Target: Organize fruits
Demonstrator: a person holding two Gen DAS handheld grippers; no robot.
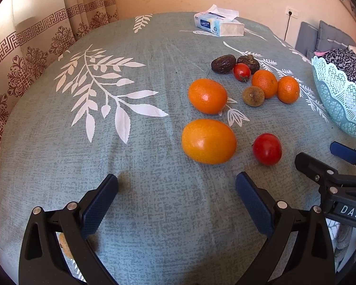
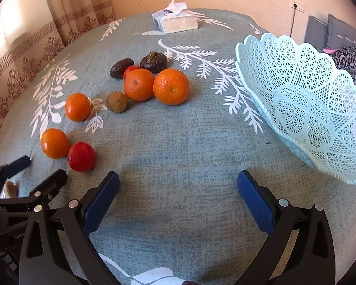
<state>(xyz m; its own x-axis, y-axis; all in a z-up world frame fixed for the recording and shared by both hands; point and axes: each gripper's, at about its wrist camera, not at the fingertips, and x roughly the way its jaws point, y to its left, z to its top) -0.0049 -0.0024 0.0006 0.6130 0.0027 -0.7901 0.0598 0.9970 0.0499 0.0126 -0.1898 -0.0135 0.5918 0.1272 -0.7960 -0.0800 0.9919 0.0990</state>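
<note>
Both grippers, left and right, jaws released, nothing held. Fruits lie loose ahead of jaws; basket empty, fwd-right of right jaws, prob. the drop-off.

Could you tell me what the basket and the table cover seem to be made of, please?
The basket looks like moulded plastic: pale turquoise, faintly glossy, with a regular lattice of punched holes and a scalloped rim. The cover looks like matte woven fabric, perhaps cotton or linen: a mottled blue-grey weave, soft ripples, and flat white printed leaves.
</note>
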